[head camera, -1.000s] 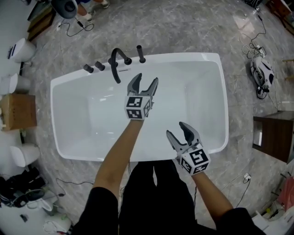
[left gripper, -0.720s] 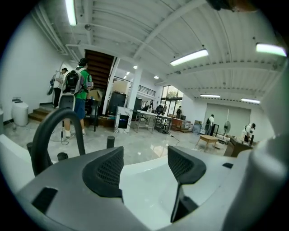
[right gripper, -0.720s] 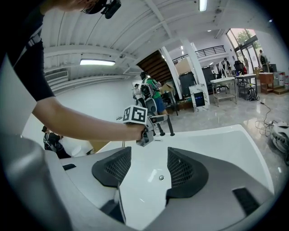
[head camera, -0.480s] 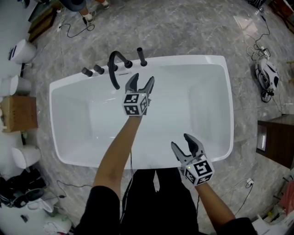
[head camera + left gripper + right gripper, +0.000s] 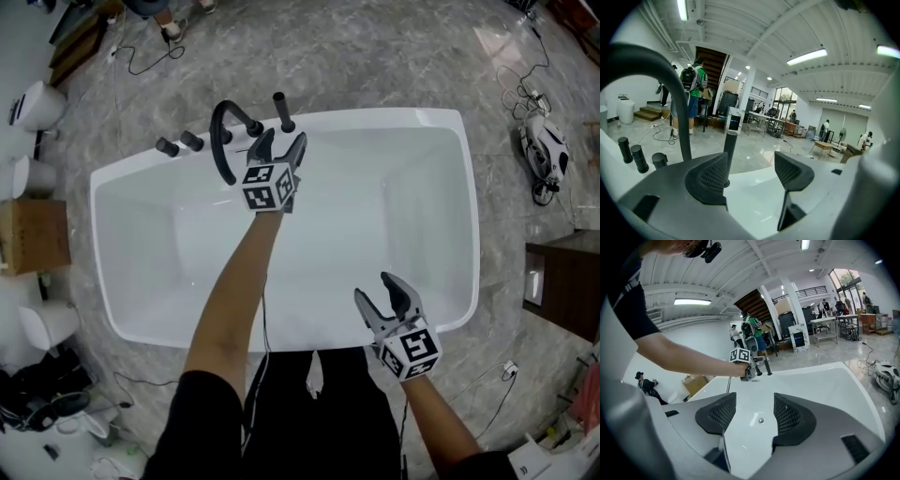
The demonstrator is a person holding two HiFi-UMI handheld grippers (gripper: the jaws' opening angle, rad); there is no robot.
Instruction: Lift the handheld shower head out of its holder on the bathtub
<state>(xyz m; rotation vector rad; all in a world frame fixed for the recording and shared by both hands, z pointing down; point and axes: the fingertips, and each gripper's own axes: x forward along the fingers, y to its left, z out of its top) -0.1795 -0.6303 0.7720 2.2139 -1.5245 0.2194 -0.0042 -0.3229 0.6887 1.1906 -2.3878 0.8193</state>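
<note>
The only print to make out is the black-and-white square marker pattern on each gripper's cube.

In the head view the left arm reaches straight across the white bathtub [image 5: 466, 216] toward the upper middle of the frame, with the forearm bare. The left gripper [image 5: 281, 150] is at the far rim, its jaws pointing up the frame. The handheld shower head [image 5: 279, 111], a dark upright stick, stands in its holder on that rim just above the jaw tips. The curved black spout [image 5: 221, 141] is to its left, and two short dark knobs [image 5: 179, 143] are further left.

In the left gripper view the left gripper's [image 5: 750, 171] jaws stand moderately apart and hold nothing. The shower head [image 5: 730, 147] rises just behind the inner edge of the left-hand pad, with the tub rim showing in the gap.

The right gripper [image 5: 378, 298] is at the lower right of the head view, over the tub's near rim, tilted up and to the left. In its own view the right gripper's [image 5: 750, 411] jaws are also moderately apart, with only the tub's white interior between them.
</note>
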